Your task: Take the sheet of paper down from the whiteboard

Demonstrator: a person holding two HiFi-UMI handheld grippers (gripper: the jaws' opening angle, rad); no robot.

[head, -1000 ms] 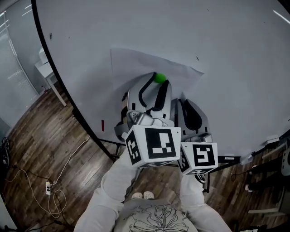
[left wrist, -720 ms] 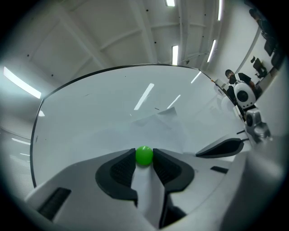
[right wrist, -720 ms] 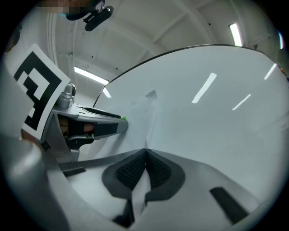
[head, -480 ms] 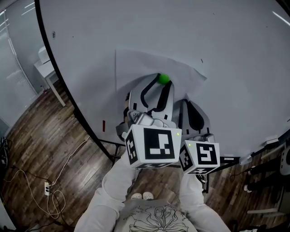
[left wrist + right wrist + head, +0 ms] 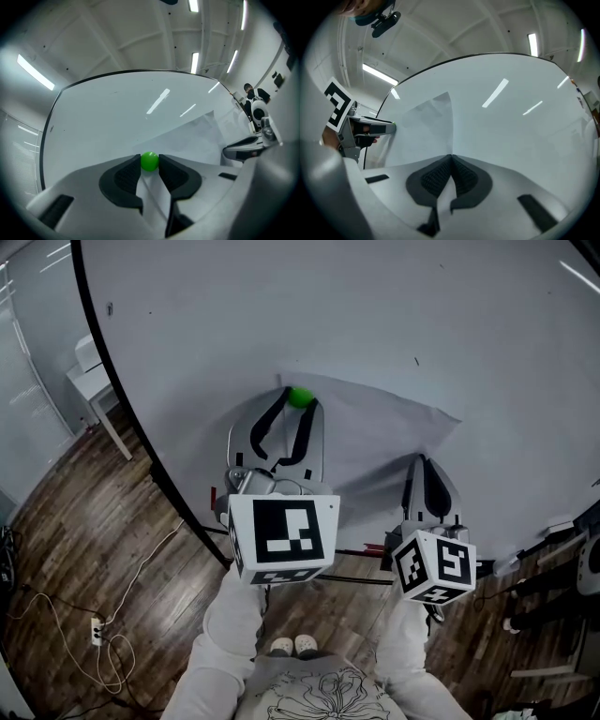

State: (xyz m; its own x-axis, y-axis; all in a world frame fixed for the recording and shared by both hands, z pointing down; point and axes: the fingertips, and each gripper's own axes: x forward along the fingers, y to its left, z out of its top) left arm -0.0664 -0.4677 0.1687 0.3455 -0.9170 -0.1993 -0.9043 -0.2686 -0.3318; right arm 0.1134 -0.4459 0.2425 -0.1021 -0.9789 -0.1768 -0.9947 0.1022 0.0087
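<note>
A white sheet of paper (image 5: 375,427) lies against the whiteboard (image 5: 394,306). A green ball magnet (image 5: 300,397) sits at the sheet's upper left corner. My left gripper (image 5: 298,401) holds this magnet (image 5: 150,161), its two black pads pressing on either side. My right gripper (image 5: 425,461) is shut on the sheet's lower right edge, and the paper (image 5: 426,122) runs in between its closed pads (image 5: 440,176). The two grippers stand apart, left and right of the sheet's middle.
The whiteboard's black frame (image 5: 122,409) curves down the left. A small white table (image 5: 89,371) stands beyond it. A cable and power strip (image 5: 98,629) lie on the wooden floor. A marker tray (image 5: 562,526) sits at the board's lower right. Another person (image 5: 251,91) stands far right.
The grippers have drawn apart: the left went left with the green magnet, the right went right. The right jaws closed on the paper, and the sheet shifted right.
</note>
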